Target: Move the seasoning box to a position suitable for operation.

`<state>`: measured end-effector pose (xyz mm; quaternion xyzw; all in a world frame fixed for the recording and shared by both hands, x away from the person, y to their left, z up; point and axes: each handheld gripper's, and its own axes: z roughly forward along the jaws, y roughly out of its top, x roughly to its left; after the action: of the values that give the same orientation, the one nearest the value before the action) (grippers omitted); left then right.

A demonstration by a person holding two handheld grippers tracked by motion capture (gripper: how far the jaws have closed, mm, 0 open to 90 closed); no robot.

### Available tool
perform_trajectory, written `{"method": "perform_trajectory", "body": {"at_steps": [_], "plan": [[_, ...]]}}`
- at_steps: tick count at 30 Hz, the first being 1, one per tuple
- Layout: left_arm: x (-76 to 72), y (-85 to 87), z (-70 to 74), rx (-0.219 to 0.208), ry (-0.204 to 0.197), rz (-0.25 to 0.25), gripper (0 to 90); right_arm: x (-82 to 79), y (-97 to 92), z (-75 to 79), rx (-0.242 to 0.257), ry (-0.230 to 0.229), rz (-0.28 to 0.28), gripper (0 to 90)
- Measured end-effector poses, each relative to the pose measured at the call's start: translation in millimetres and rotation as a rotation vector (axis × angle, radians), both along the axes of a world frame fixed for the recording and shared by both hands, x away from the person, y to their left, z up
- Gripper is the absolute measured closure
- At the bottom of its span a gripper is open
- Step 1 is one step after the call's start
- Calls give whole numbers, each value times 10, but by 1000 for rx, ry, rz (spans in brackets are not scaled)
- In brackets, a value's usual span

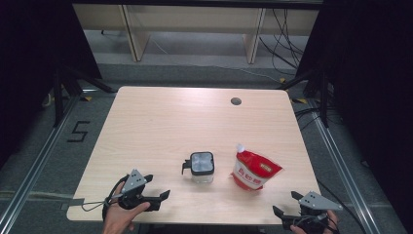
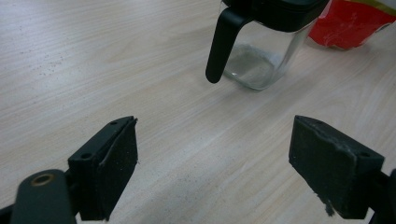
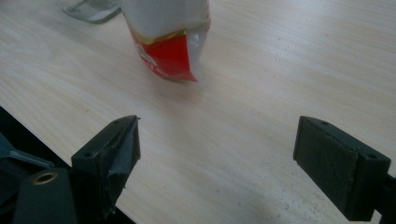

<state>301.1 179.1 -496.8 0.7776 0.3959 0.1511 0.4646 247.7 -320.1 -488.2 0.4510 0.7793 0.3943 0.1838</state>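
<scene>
Left gripper (image 1: 157, 191): at the counter's near edge, about 7 o'clock in the high view; fingers (image 2: 109, 163) spread wide, nothing between them.
Right gripper (image 1: 286, 205): at the near edge, about 5 o'clock; fingers (image 3: 112, 158) spread wide, nothing between them, part of it off the counter's edge.
Jar (image 1: 201, 167): clear glass, black lid and handle, upright near the counter's middle, toward 6 o'clock; at 1 o'clock from the left gripper, well apart.
Pouch (image 1: 254, 170): red and white, white spout at its upper left, just beside the jar at its 3 o'clock; at 11 o'clock from the right gripper.
Counter (image 1: 195, 117): pale wood, round hole toward 1 o'clock.
</scene>
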Motion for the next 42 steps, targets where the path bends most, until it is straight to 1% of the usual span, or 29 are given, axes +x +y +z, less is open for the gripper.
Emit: {"method": "perform_trajectory", "body": {"at_steps": [2, 3, 7, 8, 11, 15, 16, 19, 20, 21, 22, 23, 24, 25, 26, 27, 28, 29, 30, 31, 33, 34, 35, 36, 37, 38, 40, 41, 42], "plan": [[2, -1, 1, -3, -4, 10, 149, -3, 5, -1, -10, 0, -7, 156], [5, 2, 1, 1, -7, 11, 149, 16, -25, 5, -22, -20, 30, 156], [17, 13, -2, 1, -15, 19, 149, 21, -21, 3, -11, -23, 32, 157], [31, 17, 3, -8, -12, 15, 149, 16, -25, 5, -22, -18, 29, 157], [41, 6, 6, 0, -20, 17, 153, 17, -21, 9, -23, -21, 27, 158], [73, -50, -4, 17, -22, -13, 179, 22, -14, 1, -21, -23, 33, 166], [98, -73, 3, 28, -32, -23, 188, 21, -4, 3, -23, -25, 25, 167], [133, -110, 1, 27, -41, -40, 229, 25, -5, 1, -26, -34, 33, 170], [173, -149, -8, 41, -48, -53, 248, 24, -6, 6, -24, -24, 40, 172], [193, -183, -20, 33, -44, -48, 269, 18, 1, 10, -29, -26, 30, 172], [229, -199, -23, 49, -56, -68, 280, 27, -3, 3, -24, -24, 39, 174], [251, -225, -25, 53, -51, -69, 295, 26, -3, 1, -27, -23, 41, 178], [279, -250, -28, 61, -54, -74, 316, 3, 19, 0, -15, -5, 16, 186], [302, -281, -36, 56, -47, -72, 329, 9, 13, -1, -20, -9, 19, 189], [333, -295, -35, 79, -56, -90, 339, 26, 3, -3, -34, -25, 37, 189], [353, -323, -42, 71, -52, -92, 353, 31, -1, -3, -35, -27, 41, 188], [371, -336, -41, 79, -52, -97, 366, 28, -6, -1, -43, -35, 35, 188], [396, -331, -33, 105, -56, -117, 375, 18, 0, -5, -24, -13, 22, 189], [402, -359, -47, 75, -48, -100, 386, 13, 1, -2, -29, -16, 17, 189], [402, -359, -47, 75, -48, -100, 396, 26, -8, -1, -34, -20, 33, 189], [437, -372, -50, 89, -54, -108, 406, 30, -11, 1, -38, -24, 41, 189], [445, -377, -50, 94, -61, -106, 405, 12, 4, -4, -21, -9, 16, 191], [444, -387, -54, 81, -48, -98, 402, 10, 3, -5, -24, -10, 19, 197], [453, -393, -51, 81, -57, -104, 402, 30, -15, -5, -52, -32, 26, 198], [469, -381, -41, 110, -66, -129, 404, 32, -17, -3, -43, -27, 33, 198], [463, -417, -55, 72, -61, -105, 408, 12, 1, -3, -15, -5, 9, 198], [480, -411, -42, 119, -69, -126, 424, 9, 1, -4, -13, -4, 7, 199], [486, -435, -54, 107, -78, -117, 433, 10, 2, -2, -12, -6, 7, 200], [490, -449, -57, 107, -70, -118, 442, 9, 6, 1, -12, -3, 6, 200]]}}
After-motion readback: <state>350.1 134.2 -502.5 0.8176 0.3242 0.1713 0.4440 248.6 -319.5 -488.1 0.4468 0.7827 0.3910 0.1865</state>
